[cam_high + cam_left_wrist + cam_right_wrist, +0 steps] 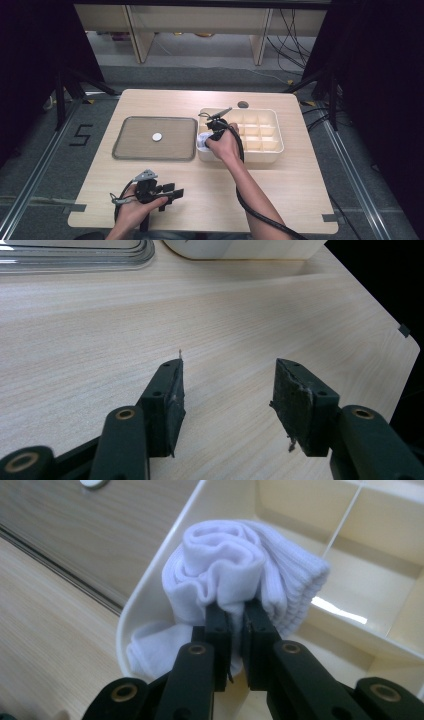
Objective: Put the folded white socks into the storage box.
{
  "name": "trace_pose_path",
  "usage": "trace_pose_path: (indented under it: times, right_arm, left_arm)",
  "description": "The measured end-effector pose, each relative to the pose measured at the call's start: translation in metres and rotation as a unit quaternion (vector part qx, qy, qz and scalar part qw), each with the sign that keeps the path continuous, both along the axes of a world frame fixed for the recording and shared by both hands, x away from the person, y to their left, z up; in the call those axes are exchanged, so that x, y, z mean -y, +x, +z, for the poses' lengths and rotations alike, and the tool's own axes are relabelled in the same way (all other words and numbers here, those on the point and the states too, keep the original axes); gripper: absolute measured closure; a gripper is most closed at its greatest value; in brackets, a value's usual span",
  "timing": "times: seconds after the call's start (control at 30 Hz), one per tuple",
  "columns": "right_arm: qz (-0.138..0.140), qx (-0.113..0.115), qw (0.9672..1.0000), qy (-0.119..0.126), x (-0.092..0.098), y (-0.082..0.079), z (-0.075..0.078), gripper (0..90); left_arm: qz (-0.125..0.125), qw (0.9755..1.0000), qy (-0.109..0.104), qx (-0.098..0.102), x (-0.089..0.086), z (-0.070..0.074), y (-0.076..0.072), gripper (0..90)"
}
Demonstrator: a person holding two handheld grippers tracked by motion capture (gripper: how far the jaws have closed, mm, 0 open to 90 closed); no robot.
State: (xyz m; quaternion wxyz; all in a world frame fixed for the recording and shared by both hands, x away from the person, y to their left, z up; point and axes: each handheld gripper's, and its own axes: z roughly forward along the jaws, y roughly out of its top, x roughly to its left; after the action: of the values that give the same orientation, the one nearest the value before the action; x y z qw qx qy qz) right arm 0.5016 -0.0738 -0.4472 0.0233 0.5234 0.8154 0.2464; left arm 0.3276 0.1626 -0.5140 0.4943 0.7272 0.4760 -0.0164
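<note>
A rolled white sock (235, 570) sits at the near left corner of the cream divided box (165, 565), partly over its rim. My right gripper (236, 611) is shut on the sock's fabric, its jaws almost together. From above, the sock (202, 141) shows as a white bundle under my right gripper (214, 131) at the box's (270, 150) left end. My left gripper (170, 192) rests near the table's front edge, held in a hand. Its jaws stand apart over bare wood with nothing between them, and in the left gripper view that gripper (227, 390) is open.
A shallow clear tray (122, 150) lies left of the box with a small white disc (157, 136) in it. The box has several empty compartments. A round hole (243, 104) is in the table's far edge. The table's right front corner (405, 332) is close to my left gripper.
</note>
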Motion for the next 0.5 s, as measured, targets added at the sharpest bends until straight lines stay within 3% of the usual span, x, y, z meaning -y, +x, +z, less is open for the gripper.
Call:
trace_pose_path:
  times: [0.2, 0.27, 0.33, 0.4, 0.47, 0.5]
  right_arm:
    - [0.014, 0.003, 0.9999, -0.009, -0.0006, 0.0009, -0.0020, 84.1]
    - [-0.002, -0.023, 0.9996, -0.015, -0.0025, -0.0006, -0.0004, 84.1]
    - [0.017, -0.002, 0.9998, -0.014, -0.0015, 0.0012, -0.0029, 84.2]
    - [0.021, -0.004, 0.9996, -0.017, -0.0016, 0.0013, -0.0033, 84.2]
    - [0.006, -0.026, 0.9993, -0.027, -0.0034, 0.0002, -0.0023, 84.1]
    - [0.013, -0.021, 0.9994, -0.023, -0.0026, 0.0006, -0.0027, 84.1]
  left_arm:
    - [0.004, 1.0000, 0.004, 0.001, -0.0001, -0.0008, 0.0000, 45.8]
    - [0.000, 1.0000, 0.004, 0.003, -0.0004, -0.0010, 0.0006, 45.8]
    - [0.001, 1.0000, 0.006, 0.005, -0.0005, -0.0009, 0.0006, 45.8]
    - [0.001, 1.0000, 0.008, 0.005, -0.0007, -0.0010, 0.0005, 45.8]
    - [0.002, 1.0000, 0.007, 0.005, -0.0005, -0.0011, 0.0004, 45.8]
    - [0.001, 0.9999, 0.008, 0.006, -0.0007, -0.0011, 0.0005, 45.8]
